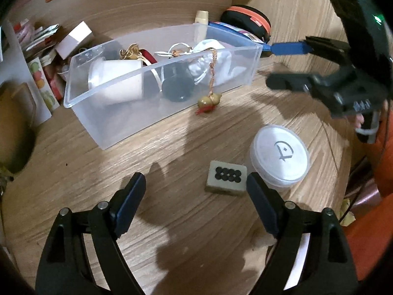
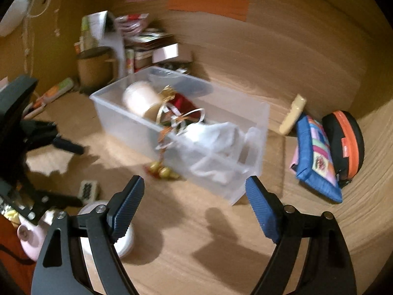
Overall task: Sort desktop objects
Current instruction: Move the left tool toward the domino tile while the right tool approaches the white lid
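Observation:
A clear plastic bin [image 1: 103, 103] [image 2: 255, 123] on the wooden desk holds a white cup [image 1: 115, 78], a black round object [image 1: 176, 86], white cloth [image 1: 216, 61], ribbons and a red item. A gourd charm [image 1: 208, 100] [image 2: 163, 170] hangs over its front wall onto the desk. A mahjong tile [image 1: 226, 178] [image 2: 88, 189] and a white round lidded container [image 1: 280, 154] [image 2: 122, 241] lie in front. My left gripper [image 1: 196, 201] is open above the desk, the tile near its right finger. My right gripper [image 2: 194, 204] [image 1: 282, 66] is open and empty, right of the bin.
A blue pouch [image 2: 316, 157], an orange-black case [image 2: 346, 145] [image 1: 248, 19] and a cream bottle [image 2: 293, 115] [image 1: 201, 24] lie beside the bin. Boxes and packets [image 1: 49, 56] [image 2: 145, 49] are stacked at the back left, with a brown pot [image 2: 94, 67].

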Available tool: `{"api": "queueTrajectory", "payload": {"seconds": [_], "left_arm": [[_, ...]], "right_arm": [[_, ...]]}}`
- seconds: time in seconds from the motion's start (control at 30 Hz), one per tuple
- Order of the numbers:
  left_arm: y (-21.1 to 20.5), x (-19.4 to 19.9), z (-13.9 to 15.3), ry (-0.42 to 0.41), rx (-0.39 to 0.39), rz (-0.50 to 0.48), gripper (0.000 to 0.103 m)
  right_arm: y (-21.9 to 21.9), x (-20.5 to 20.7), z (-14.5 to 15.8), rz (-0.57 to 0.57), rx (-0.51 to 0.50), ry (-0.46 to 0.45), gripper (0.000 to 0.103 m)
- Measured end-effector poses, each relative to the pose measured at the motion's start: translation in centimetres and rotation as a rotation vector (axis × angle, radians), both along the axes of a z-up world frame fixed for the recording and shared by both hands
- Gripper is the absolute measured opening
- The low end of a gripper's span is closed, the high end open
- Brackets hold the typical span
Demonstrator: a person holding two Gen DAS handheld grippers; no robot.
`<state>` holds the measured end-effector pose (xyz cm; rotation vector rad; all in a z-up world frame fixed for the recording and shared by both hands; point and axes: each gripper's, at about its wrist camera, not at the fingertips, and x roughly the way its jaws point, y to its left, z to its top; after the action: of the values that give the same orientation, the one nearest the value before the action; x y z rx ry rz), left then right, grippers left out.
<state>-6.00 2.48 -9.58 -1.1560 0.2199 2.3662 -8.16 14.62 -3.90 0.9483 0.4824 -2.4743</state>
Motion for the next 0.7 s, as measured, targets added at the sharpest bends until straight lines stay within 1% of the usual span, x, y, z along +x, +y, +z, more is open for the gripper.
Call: {"api": "queueTrajectory", "payload": {"seconds": [0.03, 0.1, 0.13, 0.2, 0.33, 0.4, 0.5, 0.63, 0.7], "left_arm": [[0.2, -0.1, -0.1, -0.006, -0.005, -0.002, 0.084], [0.4, -0.3, -0.6, -0.022, -0.019, -0.005, 0.08], [0.6, -0.2, -0.8, -0.019, -0.031, -0.004, 0.08], [1.0, -0.1, -0.9, -0.008, -0.049, -0.006, 0.077], [1.3, -0.1, -1.0, -0.004, -0.051, 0.007, 0.072], [1.4, 0.0, -1.0, 0.001, -0.056, 0.015, 0.065], [1.3, -0.1, -1.0, 0.005, -0.055, 0.028, 0.058], [0.9, -0.3, -0.8, 0.008, -0.051, 0.044, 0.052], [0.7, -0.4, -0.8, 0.009, -0.05, 0.047, 0.049]], "right_arm": [[-0.1, 0.5, -0.2, 0.005, 0.0, -0.002, 0.082], [-0.1, 1.2, -0.5, 0.013, -0.003, -0.012, 0.082], [-0.1, 1.7, -0.6, 0.023, -0.007, -0.019, 0.082], [-0.1, 2.5, -0.8, 0.039, -0.021, -0.027, 0.082], [-0.5, 3.9, -1.3, 0.085, -0.039, -0.05, 0.082], [-0.8, 4.5, -1.7, 0.112, -0.053, -0.07, 0.082], [-1.6, 5.3, -2.5, 0.139, -0.035, -0.085, 0.082], [-2.2, 5.5, -3.3, 0.171, -0.046, -0.122, 0.083], [-2.6, 5.5, -3.7, 0.174, -0.029, -0.129, 0.083]]}}
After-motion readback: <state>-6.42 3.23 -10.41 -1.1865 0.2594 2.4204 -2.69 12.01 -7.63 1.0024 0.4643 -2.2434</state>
